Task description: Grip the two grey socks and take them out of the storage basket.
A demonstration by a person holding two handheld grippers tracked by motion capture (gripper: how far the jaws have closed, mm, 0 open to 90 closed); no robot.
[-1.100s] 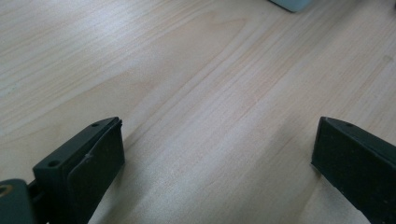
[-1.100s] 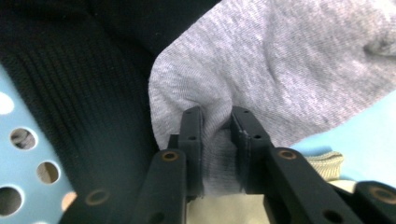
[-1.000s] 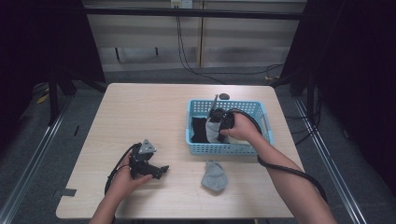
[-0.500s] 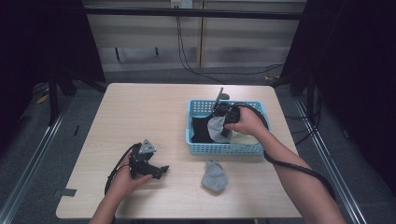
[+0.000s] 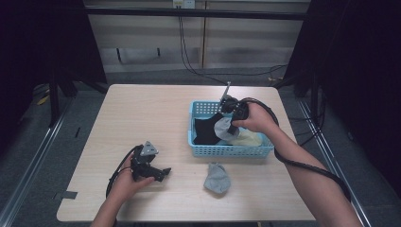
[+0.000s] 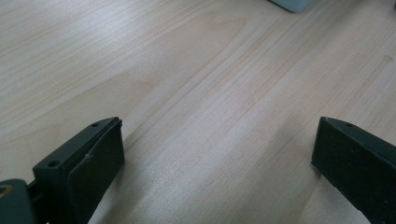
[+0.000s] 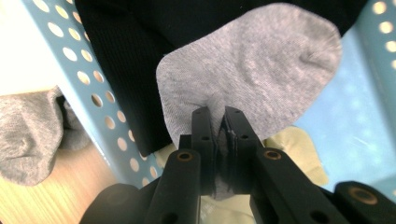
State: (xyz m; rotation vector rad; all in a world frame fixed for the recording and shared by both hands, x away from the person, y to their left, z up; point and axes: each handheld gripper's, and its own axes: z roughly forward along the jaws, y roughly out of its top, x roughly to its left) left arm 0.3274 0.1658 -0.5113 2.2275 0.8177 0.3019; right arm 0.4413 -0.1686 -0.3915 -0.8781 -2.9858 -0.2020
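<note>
My right gripper (image 7: 219,116) is shut on a fold of a grey sock (image 7: 252,70), which hangs from it just above the blue perforated basket (image 5: 231,151). In the high view the same grey sock (image 5: 222,127) dangles under the right gripper (image 5: 229,118) over the basket's middle. A black garment (image 5: 205,131) and a pale yellow cloth (image 5: 248,138) lie in the basket beneath it. A second grey sock (image 5: 217,178) lies on the table in front of the basket. My left gripper (image 5: 163,172) rests open on the bare wood at the front left, nothing between its fingers (image 6: 93,154).
The wooden table (image 5: 142,113) has free room at its left and back. The basket wall (image 7: 84,79) stands between the held sock and the second grey sock (image 7: 28,135) on the table. Cables trail from both grippers.
My right gripper has risen from inside the basket, lifting the grey sock off the pile. The left hand and the sock on the table have stayed put.
</note>
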